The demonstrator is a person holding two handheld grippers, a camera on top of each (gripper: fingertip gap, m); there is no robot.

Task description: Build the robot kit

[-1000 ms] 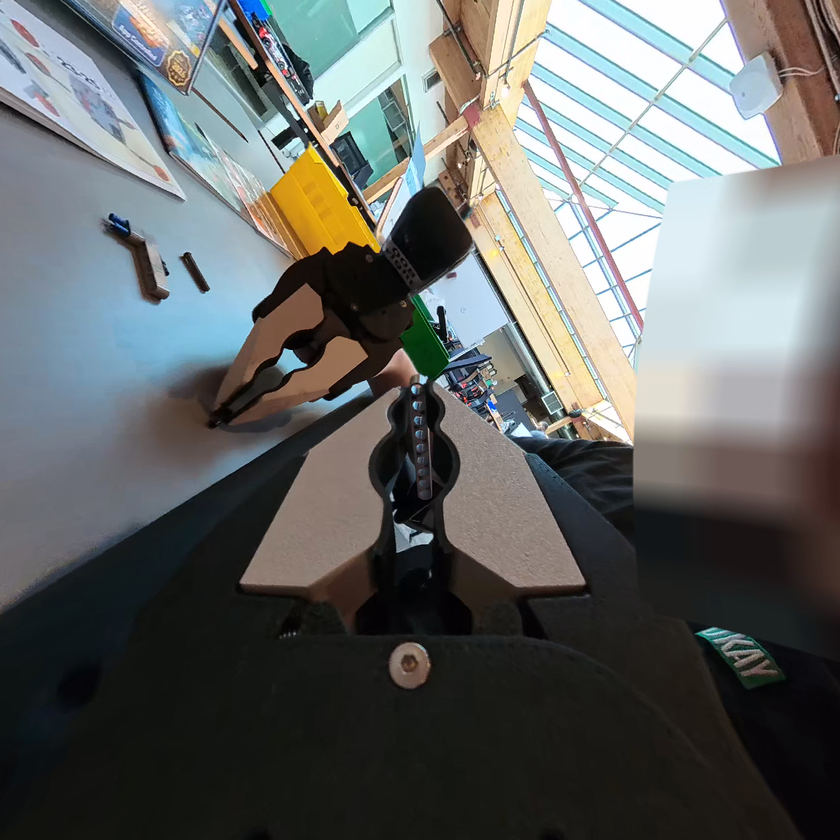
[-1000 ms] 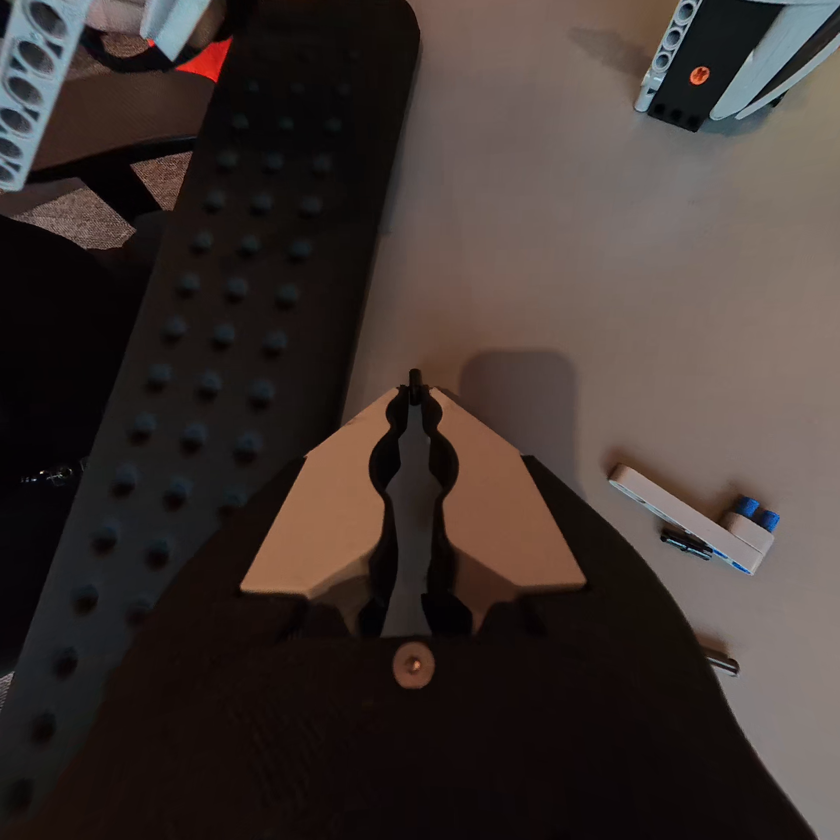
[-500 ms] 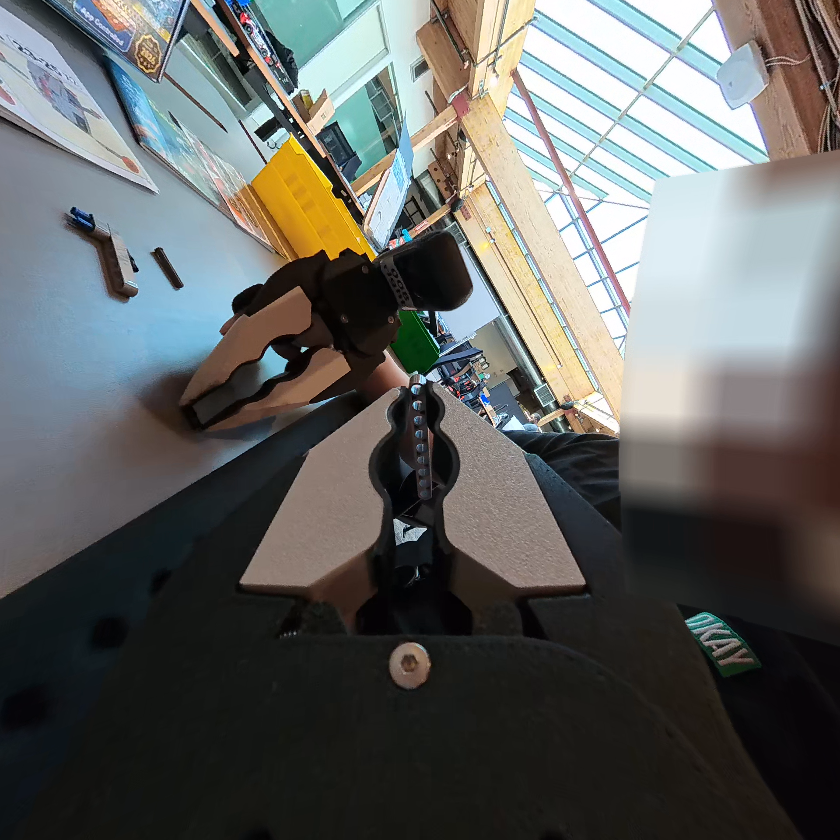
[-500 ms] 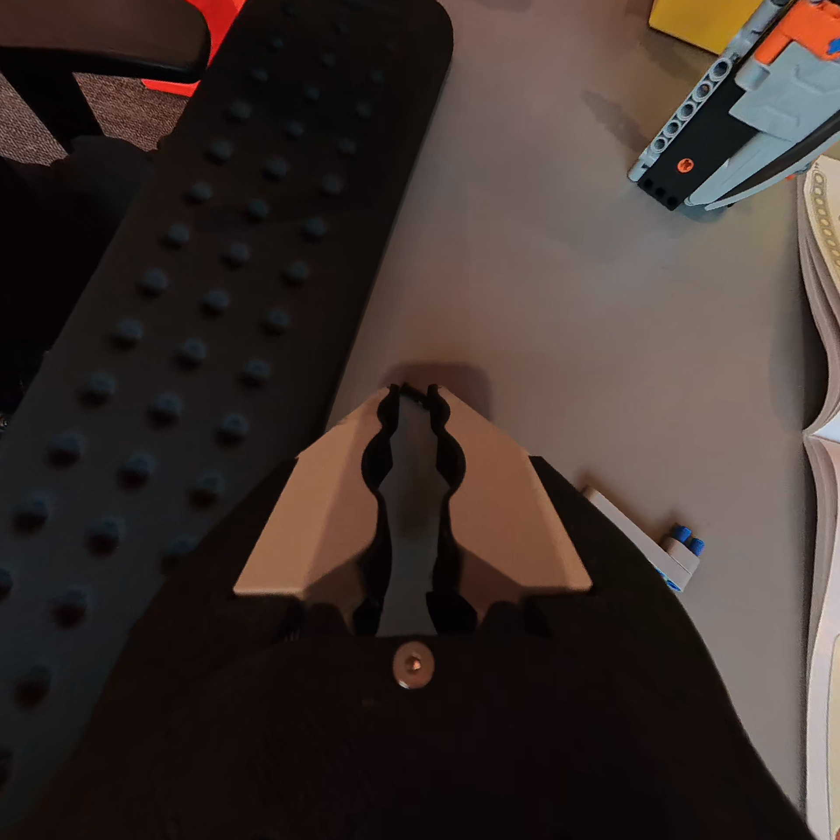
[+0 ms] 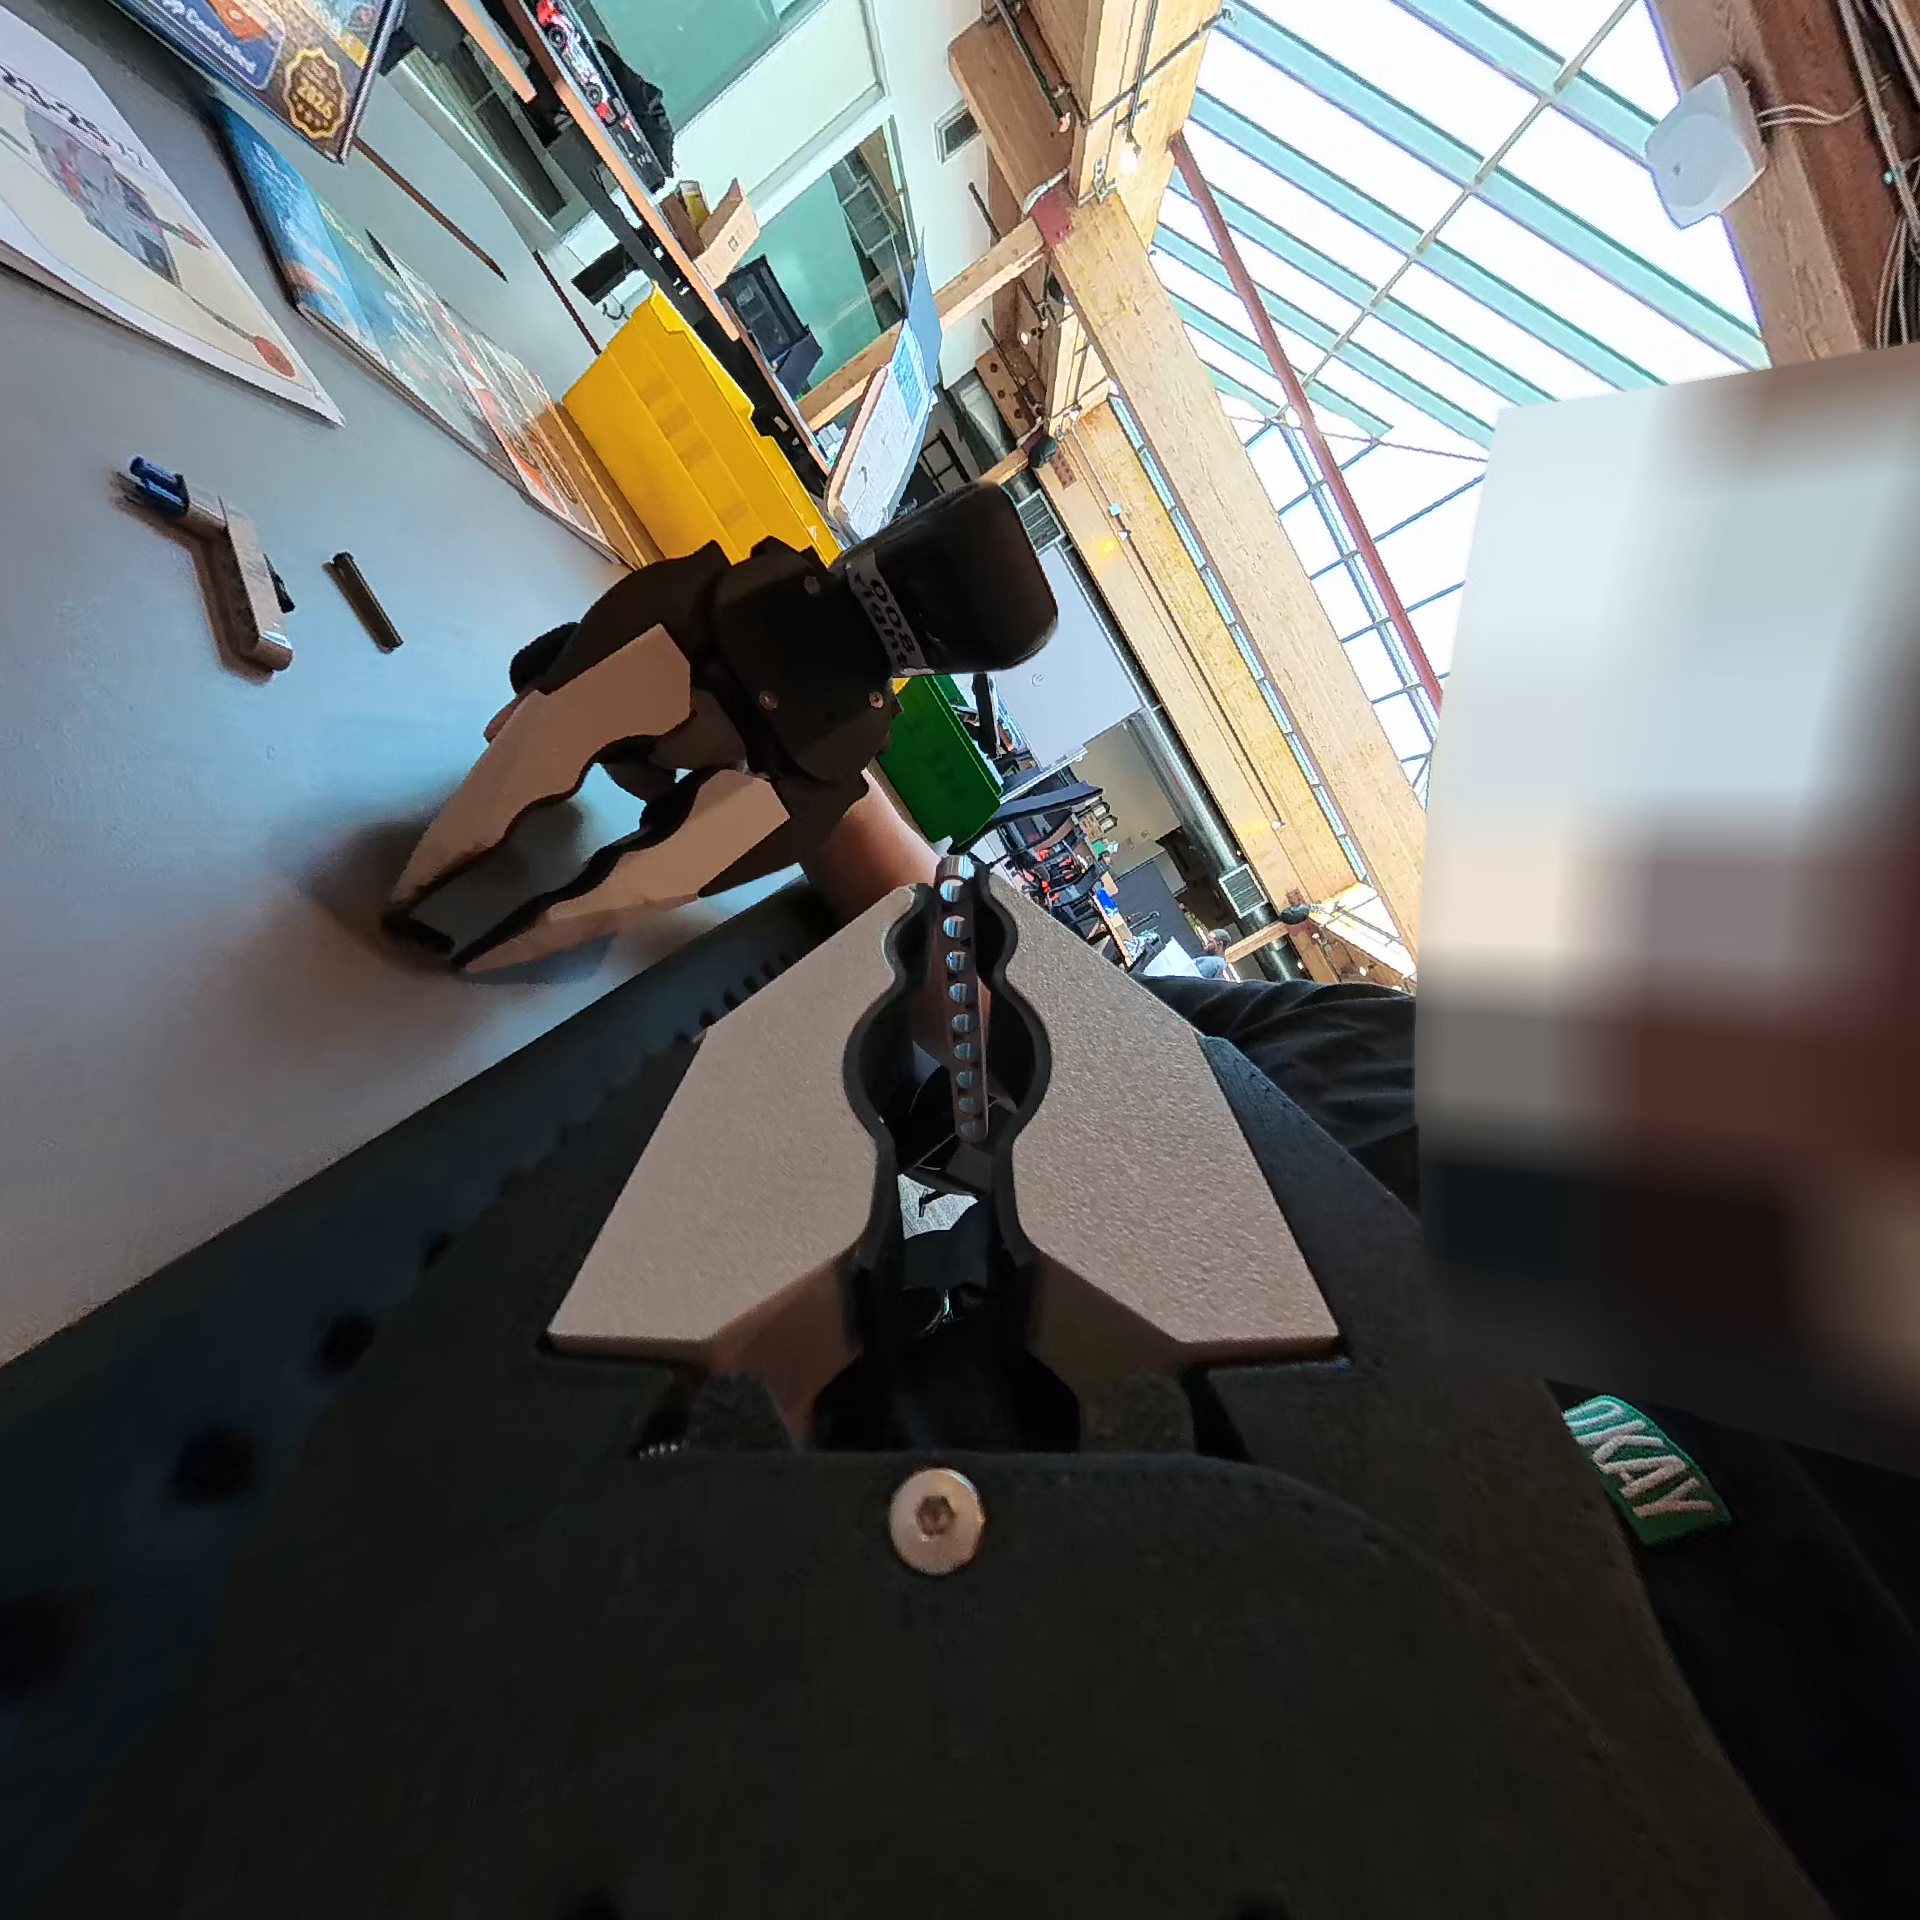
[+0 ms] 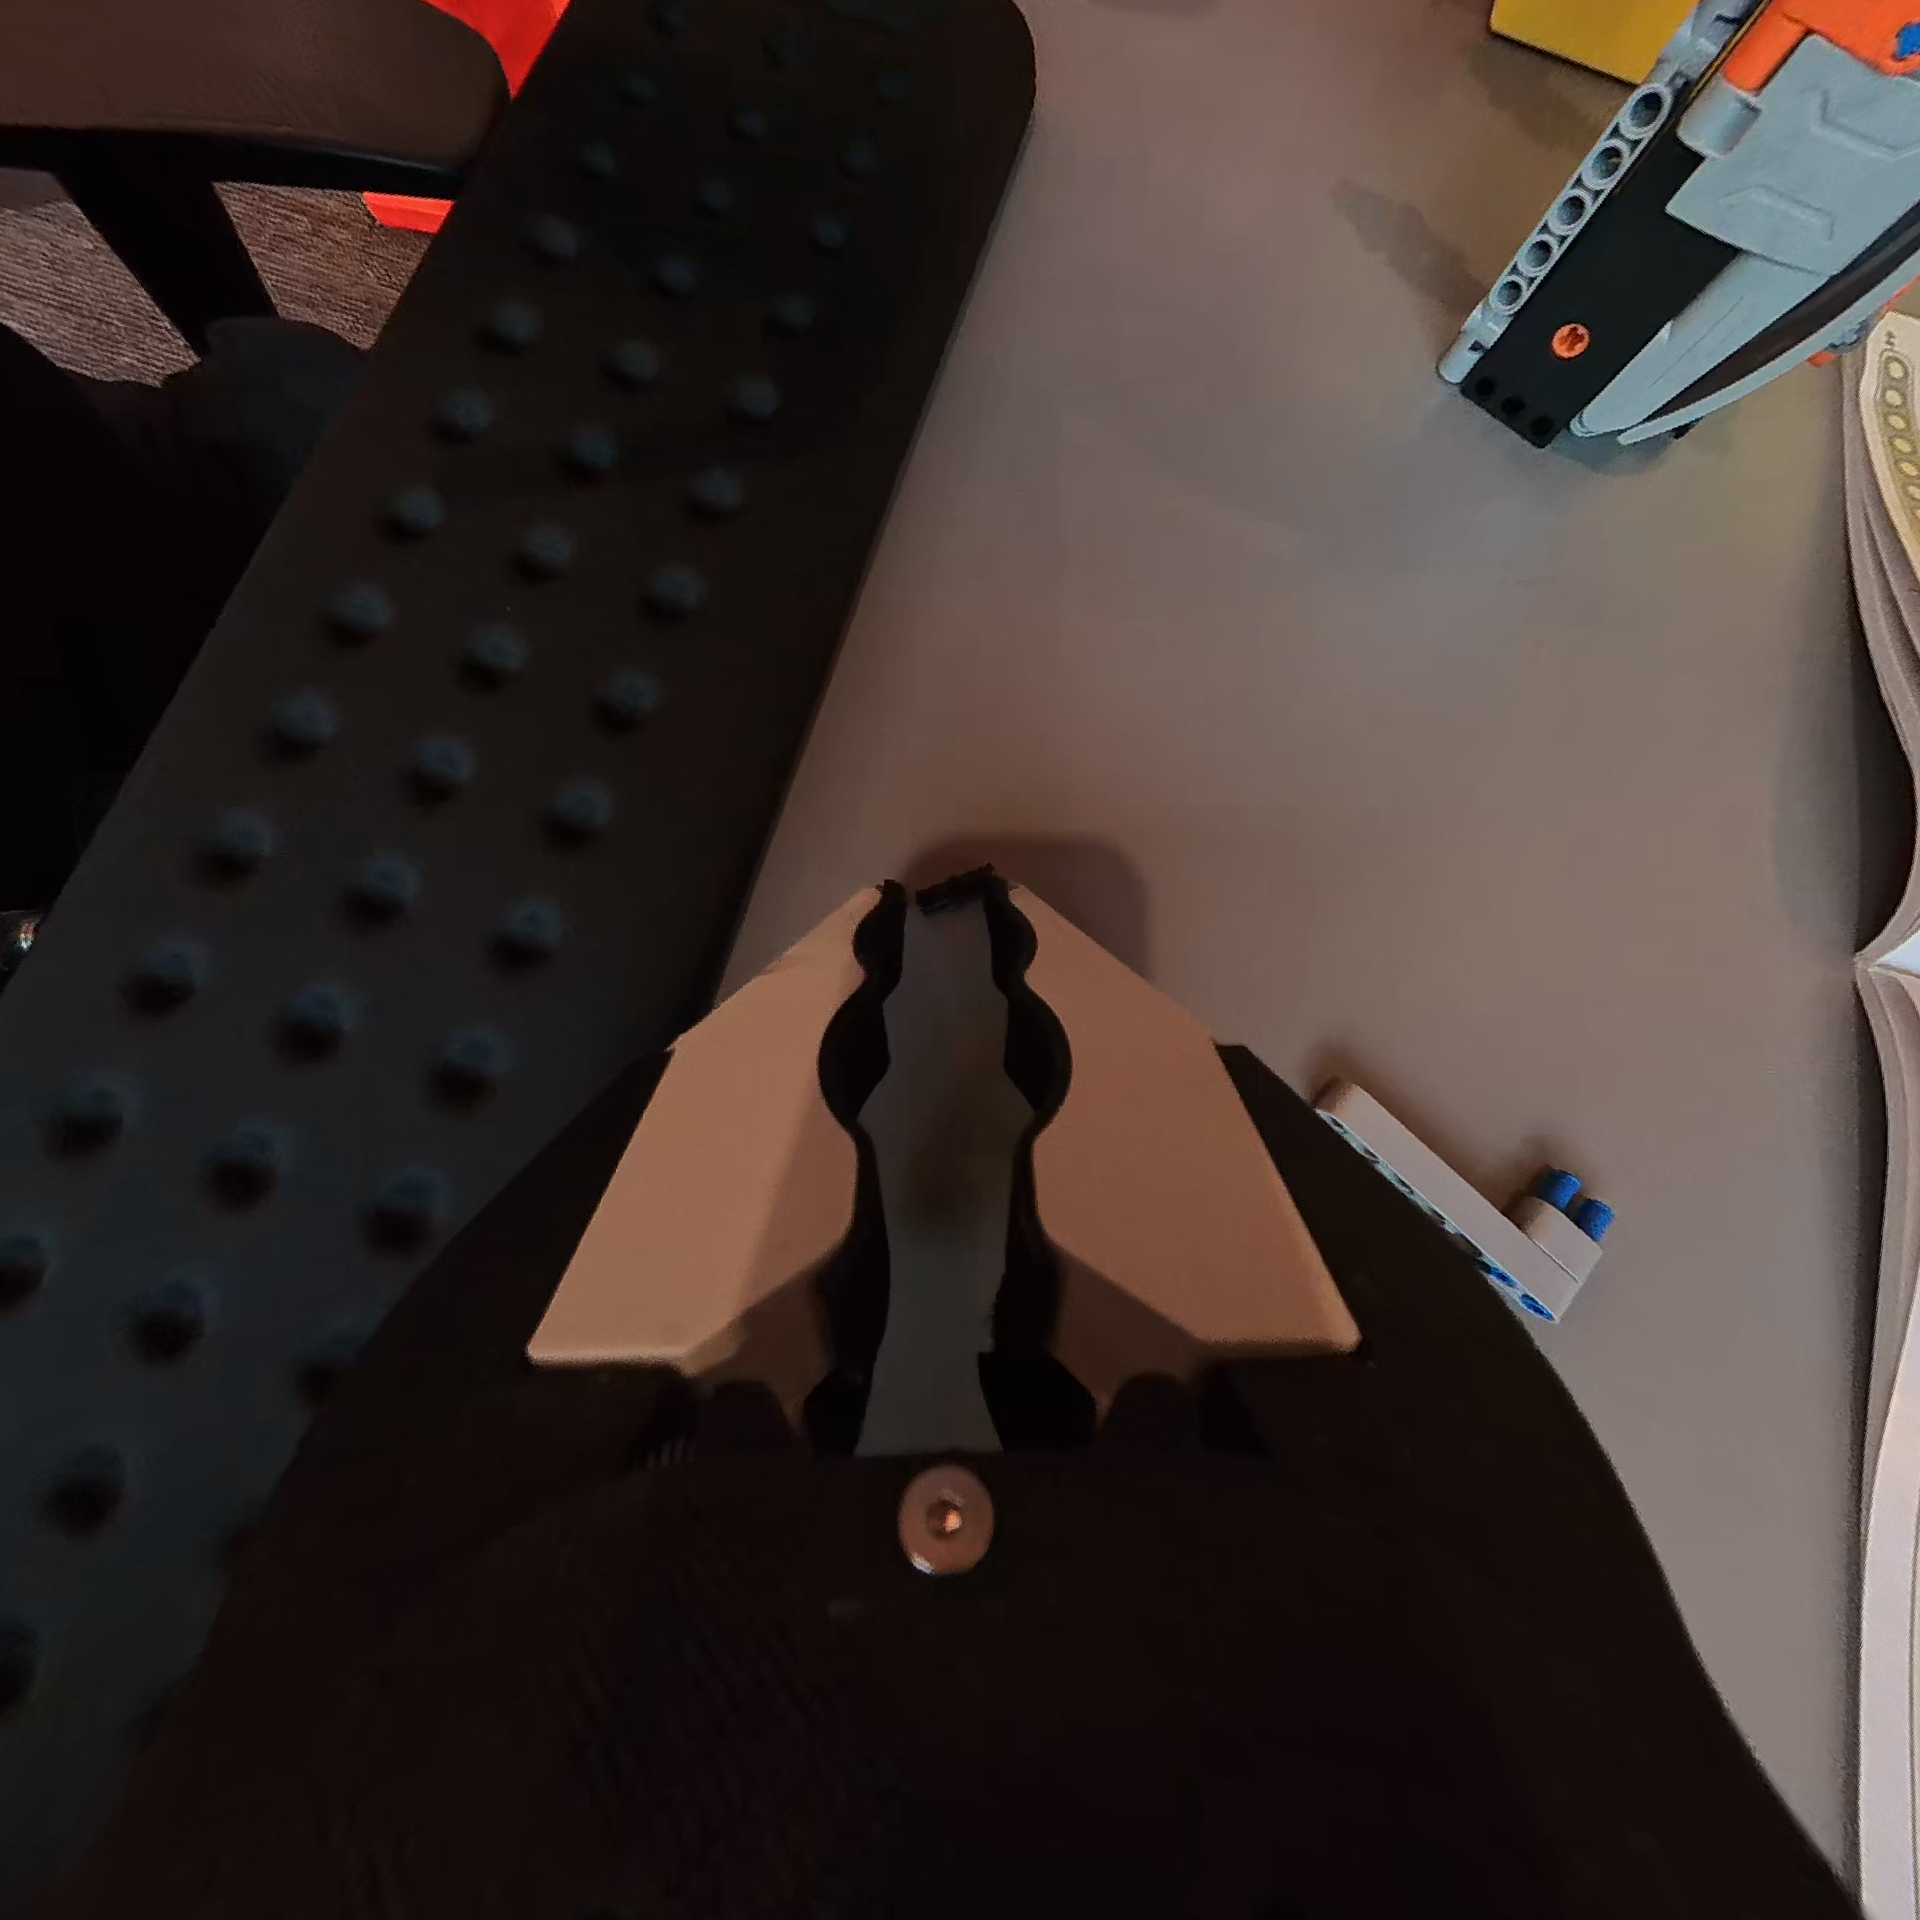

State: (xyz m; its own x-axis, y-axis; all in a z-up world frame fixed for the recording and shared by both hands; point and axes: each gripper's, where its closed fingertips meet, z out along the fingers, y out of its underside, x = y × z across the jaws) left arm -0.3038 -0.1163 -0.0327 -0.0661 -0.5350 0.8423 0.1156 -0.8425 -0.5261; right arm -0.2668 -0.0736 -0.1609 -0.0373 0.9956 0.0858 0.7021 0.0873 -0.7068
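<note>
My left gripper [image 5: 954,896] is shut on a thin dark beam with a row of holes [image 5: 958,1013]. It holds the beam upright in the air, over the table's near edge. My right gripper [image 6: 948,896] is open a little, with its tips down on the grey table [image 6: 1299,675]. A small black pin [image 6: 954,891] lies between the tips, against the right finger. The right gripper also shows in the left wrist view [image 5: 426,935], jaws apart and tips on the table. A white L-shaped beam with blue pins [image 6: 1475,1226] lies to its right.
A black studded mat [image 6: 499,540] runs along the table's left edge. A grey, black and orange brick model [image 6: 1683,239] stands at the far right, beside an open booklet [image 6: 1891,727]. A short dark rod [image 5: 362,615] lies by the L-beam [image 5: 234,582]. Yellow [image 5: 686,457] and green [image 5: 940,748] bins stand behind. Spacing between my two grippers at the tips: around 15 cm.
My right gripper was pinched on the small black pin; it has opened at the table and the pin now sits loose between the tips. My left gripper keeps its hold on the beam.
</note>
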